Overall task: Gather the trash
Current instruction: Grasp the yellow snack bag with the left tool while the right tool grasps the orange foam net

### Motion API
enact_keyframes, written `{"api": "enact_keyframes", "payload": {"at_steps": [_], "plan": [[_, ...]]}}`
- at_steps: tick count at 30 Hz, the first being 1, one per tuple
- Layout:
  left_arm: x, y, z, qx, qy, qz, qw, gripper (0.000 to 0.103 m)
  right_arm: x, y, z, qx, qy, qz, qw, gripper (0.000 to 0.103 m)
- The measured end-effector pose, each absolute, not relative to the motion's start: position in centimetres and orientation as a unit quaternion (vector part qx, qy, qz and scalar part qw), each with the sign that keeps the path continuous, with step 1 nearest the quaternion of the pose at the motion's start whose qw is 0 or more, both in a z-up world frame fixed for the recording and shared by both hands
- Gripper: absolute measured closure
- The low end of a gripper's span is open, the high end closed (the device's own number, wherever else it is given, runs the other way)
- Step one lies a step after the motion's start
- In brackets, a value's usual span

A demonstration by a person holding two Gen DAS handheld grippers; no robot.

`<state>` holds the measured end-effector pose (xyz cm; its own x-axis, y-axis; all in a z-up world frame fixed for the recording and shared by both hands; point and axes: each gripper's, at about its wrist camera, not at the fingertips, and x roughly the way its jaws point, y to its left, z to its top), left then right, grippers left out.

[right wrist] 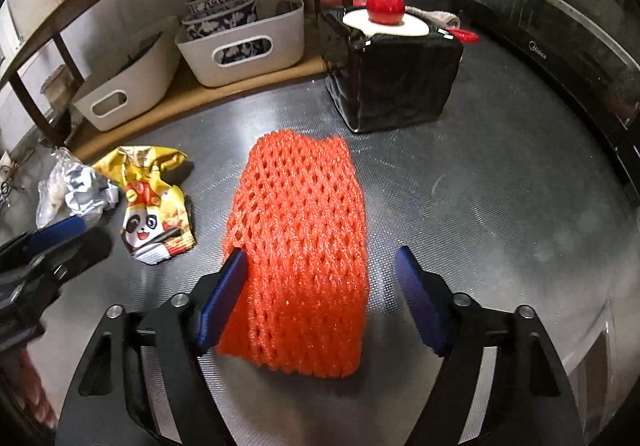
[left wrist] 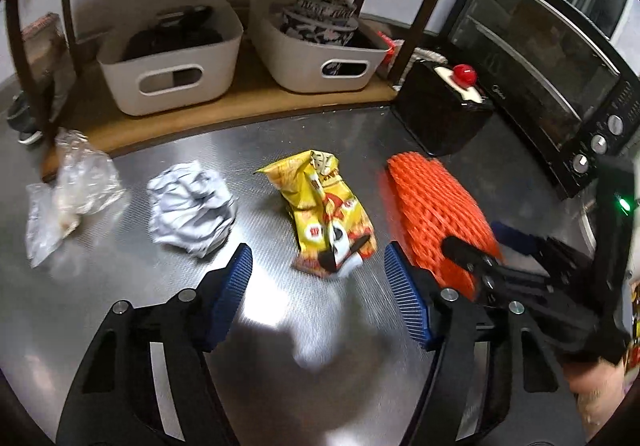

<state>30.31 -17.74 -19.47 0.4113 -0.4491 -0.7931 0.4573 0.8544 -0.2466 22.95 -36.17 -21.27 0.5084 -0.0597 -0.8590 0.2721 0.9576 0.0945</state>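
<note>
Trash lies spread across the metal bench (left wrist: 160, 286): a clear crumpled plastic bag (left wrist: 66, 194) at far left, a crumpled grey-white paper wad (left wrist: 192, 208) just beside it, a yellow snack wrapper (left wrist: 328, 206) printed with a panda near the middle, and an orange foam net sleeve (right wrist: 302, 246) to the right. All four rest flat on the bench surface, each apart from its neighbour in the left wrist view. Left claw (left wrist: 318, 298) stands open above bare bench, its blue pads wide of each other, with the near end of the yellow snack wrapper just ahead of the gap; nothing is between the pads. Right claw (right wrist: 320, 294) is likewise open and straddles the near half of the orange foam net sleeve; the left pad sits at the sleeve's edge, contact uncertain, while the right pad stands clear of it. Behind the trash, a wooden shelf (left wrist: 240, 106) carries two white bins (left wrist: 172, 58) holding dark items and patterned bowls. A black box (right wrist: 394, 78) topped with a red knob (right wrist: 385, 8) stands beyond the sleeve, and a black toaster oven (left wrist: 552, 74) occupies the right side.
</note>
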Motion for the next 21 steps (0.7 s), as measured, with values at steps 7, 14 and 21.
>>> {"api": "enact_keyframes", "payload": {"at_steps": [7, 14, 21], "plan": [[32.6, -19.5, -21.8, 0.016, 0.482, -0.261, 0.836, 0.057, 23.1, -36.2, -22.3, 0.102, 0.489, -0.09, 0.862, 0.039], [32.6, -20.7, -22.0, 0.042, 0.474, -0.261, 0.84, 0.083, 23.2, -34.9, -22.1, 0.087, 0.481, -0.066, 0.87, 0.07], [30.9, -20.7, -21.3, 0.06, 0.465, -0.262, 0.844, 0.086, 22.7, -35.5, -21.4, 0.126, 0.478, -0.052, 0.868, 0.091]]}}
